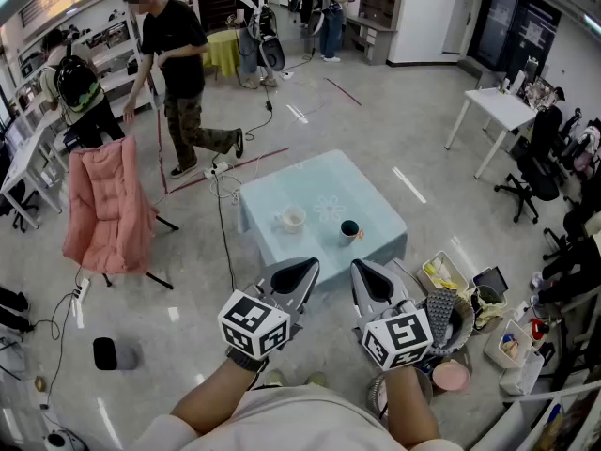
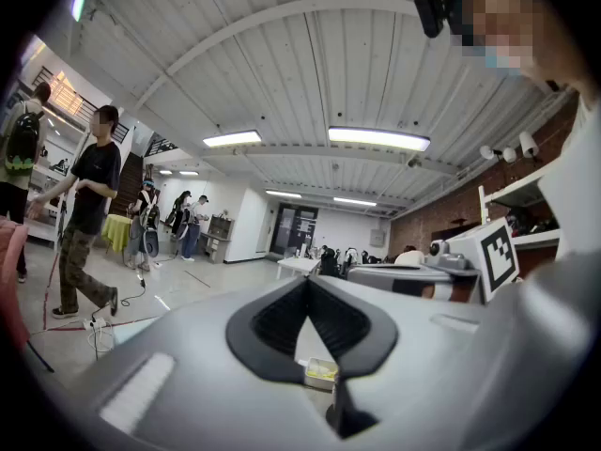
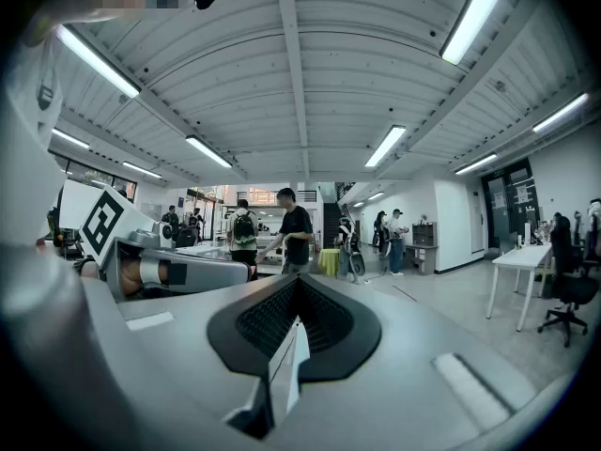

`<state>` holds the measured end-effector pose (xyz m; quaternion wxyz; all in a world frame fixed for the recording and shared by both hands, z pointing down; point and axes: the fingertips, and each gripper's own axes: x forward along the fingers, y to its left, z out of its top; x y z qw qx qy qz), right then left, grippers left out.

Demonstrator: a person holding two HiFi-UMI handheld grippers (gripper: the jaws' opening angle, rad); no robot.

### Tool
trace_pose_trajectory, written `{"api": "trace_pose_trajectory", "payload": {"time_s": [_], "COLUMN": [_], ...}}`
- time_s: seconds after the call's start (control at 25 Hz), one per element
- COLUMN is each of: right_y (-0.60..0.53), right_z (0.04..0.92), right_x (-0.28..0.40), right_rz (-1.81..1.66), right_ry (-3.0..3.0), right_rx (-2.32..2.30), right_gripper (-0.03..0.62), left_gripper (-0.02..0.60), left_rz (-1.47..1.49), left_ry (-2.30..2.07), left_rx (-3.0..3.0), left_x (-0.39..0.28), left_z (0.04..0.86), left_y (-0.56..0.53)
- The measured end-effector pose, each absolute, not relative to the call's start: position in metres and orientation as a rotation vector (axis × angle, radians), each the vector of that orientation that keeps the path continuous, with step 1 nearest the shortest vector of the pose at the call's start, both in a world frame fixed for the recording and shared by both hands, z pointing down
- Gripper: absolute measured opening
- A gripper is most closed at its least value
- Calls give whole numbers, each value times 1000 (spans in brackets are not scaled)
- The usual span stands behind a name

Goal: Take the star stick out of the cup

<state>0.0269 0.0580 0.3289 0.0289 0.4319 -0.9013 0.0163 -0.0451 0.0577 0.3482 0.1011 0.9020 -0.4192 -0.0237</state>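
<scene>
The left gripper [image 1: 306, 271] and right gripper [image 1: 362, 271] each have their 2 jaws pressed together at the tips, holding nothing, side by side over the floor near the person. Their cubes [image 1: 254, 325] carry black-and-white square markers. Farther off, on the light blue table [image 1: 324, 181], a dark cup [image 1: 349, 229] stands right of a white cup [image 1: 293, 219]. The star stick [image 1: 360, 235] shows only as an orange speck at the dark cup's rim.

Both grippers held out low in front of the body, jaws together.

In the head view the left gripper [image 1: 305, 267] and right gripper [image 1: 362, 270] sit side by side, near each other but apart, tips pointing forward, each with its marker cube [image 1: 254, 324] turned up. Bare forearms [image 1: 208, 404] reach in from the bottom edge. Each gripper view shows its jaws closed on nothing, with only a thin slit between the dark pads [image 2: 282, 322].
</scene>
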Motion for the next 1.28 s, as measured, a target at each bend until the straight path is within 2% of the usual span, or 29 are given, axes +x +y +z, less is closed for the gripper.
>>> {"api": "trace_pose_trajectory", "payload": {"time_s": [0.52, 1.28], "right_y": [61, 51], "right_z": [326, 340], "right_x": [26, 67], "right_rz": [60, 150], "right_ry": [-2784, -2843], "right_rx": [1327, 1351], "right_gripper": [9, 11], "left_gripper": [6, 6], "left_rz": [-71, -48], "left_ry": [-1236, -1308], "left_rx": [2664, 2633], "left_x": [-45, -25], "left_z": [345, 361], "left_y": [60, 58]}}
